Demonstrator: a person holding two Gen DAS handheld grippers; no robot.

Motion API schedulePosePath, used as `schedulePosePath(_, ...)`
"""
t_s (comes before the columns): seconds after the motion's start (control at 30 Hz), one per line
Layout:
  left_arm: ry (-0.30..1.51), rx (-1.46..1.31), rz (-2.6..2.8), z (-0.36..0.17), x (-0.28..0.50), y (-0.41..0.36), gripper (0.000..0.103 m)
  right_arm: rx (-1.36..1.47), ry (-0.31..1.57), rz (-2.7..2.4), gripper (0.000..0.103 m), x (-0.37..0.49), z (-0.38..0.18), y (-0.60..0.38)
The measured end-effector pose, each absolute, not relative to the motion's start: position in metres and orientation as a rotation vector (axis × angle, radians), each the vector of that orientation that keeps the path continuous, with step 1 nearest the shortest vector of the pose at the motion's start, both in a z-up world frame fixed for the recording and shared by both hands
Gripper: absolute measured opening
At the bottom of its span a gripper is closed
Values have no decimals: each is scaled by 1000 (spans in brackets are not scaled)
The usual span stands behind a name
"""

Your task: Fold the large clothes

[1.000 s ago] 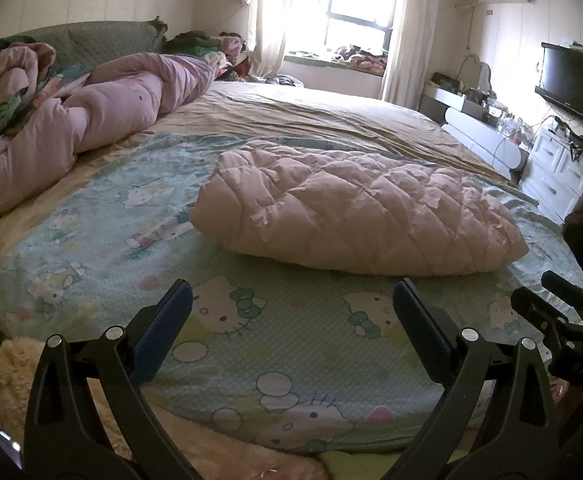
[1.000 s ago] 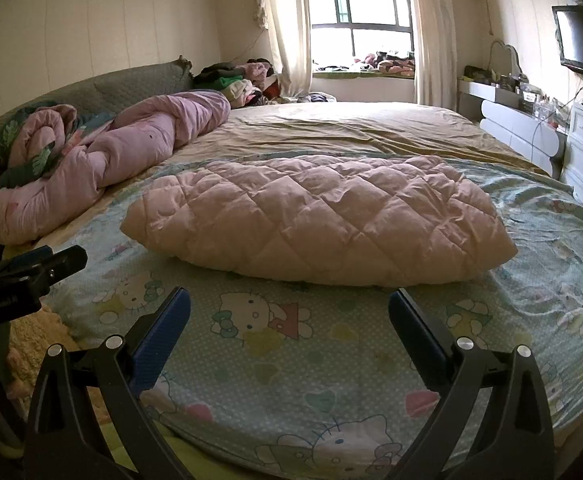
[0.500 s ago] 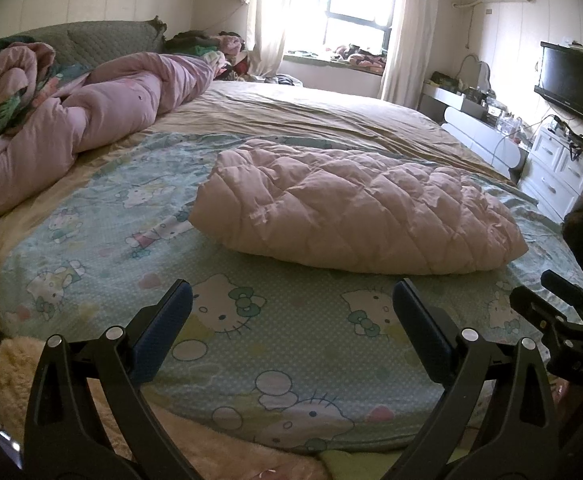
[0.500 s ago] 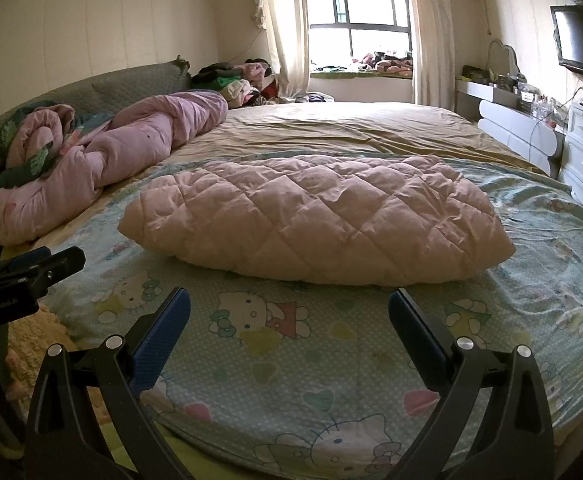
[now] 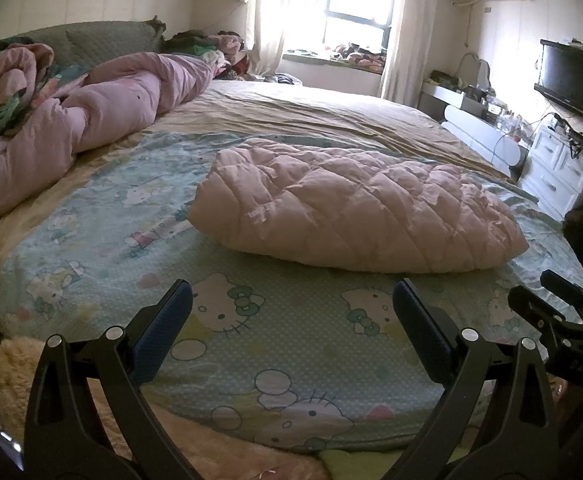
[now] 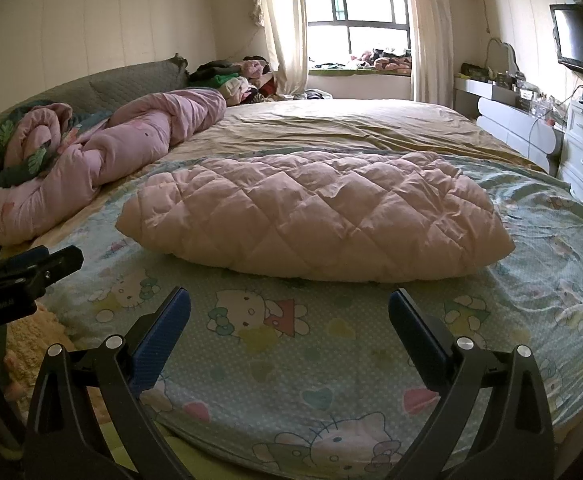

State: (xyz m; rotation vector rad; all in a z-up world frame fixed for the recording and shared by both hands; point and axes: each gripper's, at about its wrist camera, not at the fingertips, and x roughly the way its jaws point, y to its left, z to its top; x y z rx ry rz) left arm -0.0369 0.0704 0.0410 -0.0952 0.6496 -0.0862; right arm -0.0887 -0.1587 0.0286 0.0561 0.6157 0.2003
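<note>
A pink quilted padded garment (image 5: pixel 355 212) (image 6: pixel 315 212) lies folded into a puffy bundle on the cartoon-print sheet (image 5: pixel 275 320) (image 6: pixel 331 332) of a large bed. My left gripper (image 5: pixel 291 300) hangs open over the sheet, short of the bundle's near edge, with nothing between its blue-padded fingers. The right gripper (image 6: pixel 289 304) is likewise open and empty, just in front of the bundle. Each gripper shows in the other's view: the right gripper (image 5: pixel 563 320) at the right edge, the left gripper (image 6: pixel 23 276) at the left edge.
A rolled pink duvet (image 5: pixel 71 132) (image 6: pixel 103 160) lies along the bed's left side by a grey headboard (image 6: pixel 131 84). A beige sheet (image 6: pixel 351 124) covers the far half. White drawers (image 5: pixel 559 172) and a wall television (image 5: pixel 571 76) stand at the right. A pile of clothes (image 6: pixel 235 76) sits near the window.
Both grippers have drifted very slightly; the bundle sits a touch lower and nearer in the views. Both stay open and nothing was taken hold of.
</note>
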Motion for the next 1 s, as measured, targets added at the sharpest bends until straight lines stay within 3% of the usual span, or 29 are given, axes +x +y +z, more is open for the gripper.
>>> schedulePosePath(0.77,729,-157,-49,33,-18,100,94,99,631,112,99,-83,23,-175)
schedulePosePath(0.9,774,-216,51,41,19,165,94,206,644,-124,99,-75,12,-252)
schedulePosePath(1.0,822,-210,186,46,63,239,94,371,668,-483,99,-87,-9,-369)
